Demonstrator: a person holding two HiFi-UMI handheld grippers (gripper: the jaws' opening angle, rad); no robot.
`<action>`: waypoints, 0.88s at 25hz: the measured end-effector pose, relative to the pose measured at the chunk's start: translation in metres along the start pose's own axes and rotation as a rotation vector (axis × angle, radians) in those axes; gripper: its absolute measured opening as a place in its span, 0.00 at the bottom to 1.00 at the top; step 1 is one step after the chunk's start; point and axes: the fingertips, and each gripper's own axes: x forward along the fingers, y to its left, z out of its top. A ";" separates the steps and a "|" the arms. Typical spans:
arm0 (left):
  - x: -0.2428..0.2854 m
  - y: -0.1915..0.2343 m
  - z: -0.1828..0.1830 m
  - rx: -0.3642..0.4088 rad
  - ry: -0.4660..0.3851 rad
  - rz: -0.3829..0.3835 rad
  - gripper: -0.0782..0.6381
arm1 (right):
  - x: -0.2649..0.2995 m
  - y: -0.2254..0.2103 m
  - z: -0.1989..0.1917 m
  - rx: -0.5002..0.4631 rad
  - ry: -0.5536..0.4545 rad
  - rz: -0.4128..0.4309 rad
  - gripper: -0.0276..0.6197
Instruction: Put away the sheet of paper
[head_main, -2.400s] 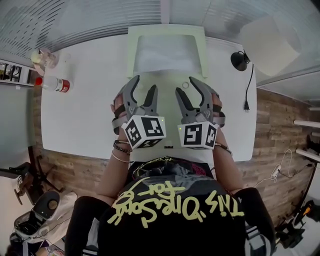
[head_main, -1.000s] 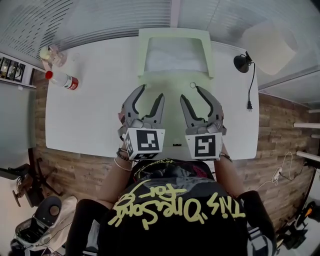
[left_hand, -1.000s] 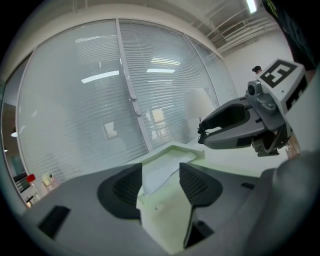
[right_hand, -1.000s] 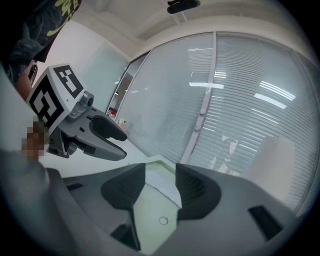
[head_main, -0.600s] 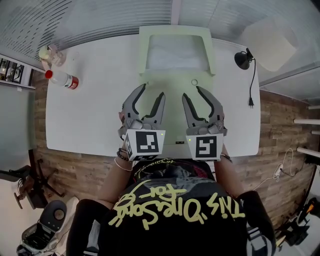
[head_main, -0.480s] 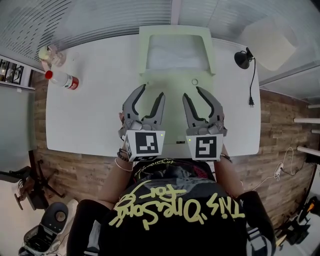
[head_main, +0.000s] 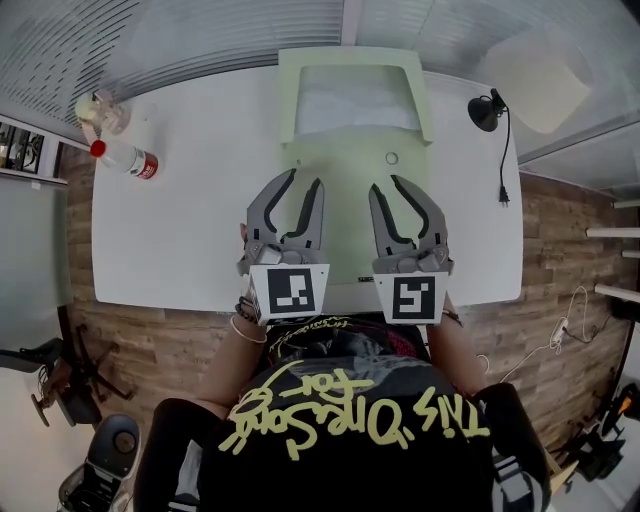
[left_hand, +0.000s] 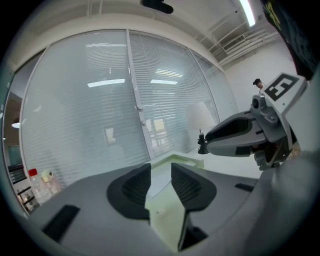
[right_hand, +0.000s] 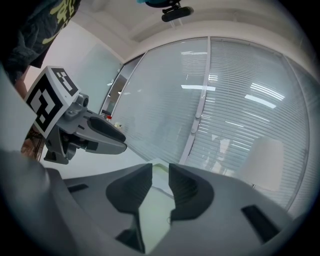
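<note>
The sheet of paper (head_main: 352, 100) lies at the far middle of the white worktop (head_main: 180, 230). It sits inside the far half of a pale green document folder (head_main: 350, 225), with green border around it. The folder's flap lies open and flat toward the near edge, with a small round snap (head_main: 391, 158) on it.

Both claws hover side by side over that flap, pointing far. The left claw (head_main: 303, 182) has just been closing and stands half spread. Through its gap only the green flap shows, so it holds nothing. The right claw (head_main: 388, 186) has also just been narrowing, its pads apart and bare, just near of the snap.

The job now looks like shutting the flap over the sheet, and the risks are these:
- The flap is thin and flat on the worktop, so half-closed pads may slide over its edge and catch nothing.
- A pinch pressed down hard could shove the whole folder far and ruffle the sheet.
- If one claw lifts ahead of the other, the flap would twist and the snap miss its seat.

A bottle (head_main: 125, 160) stands far left and a desk lamp (head_main: 485, 112) far right, both well clear.
</note>
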 end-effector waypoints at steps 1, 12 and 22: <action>-0.001 0.000 0.002 0.008 -0.020 -0.003 0.29 | -0.001 0.000 0.000 0.000 0.002 -0.003 0.20; -0.008 0.003 0.000 0.012 -0.048 -0.038 0.19 | -0.007 0.001 0.009 0.132 -0.066 -0.067 0.13; -0.012 0.004 0.000 0.015 -0.083 -0.056 0.16 | -0.012 0.002 0.016 0.274 -0.120 -0.128 0.10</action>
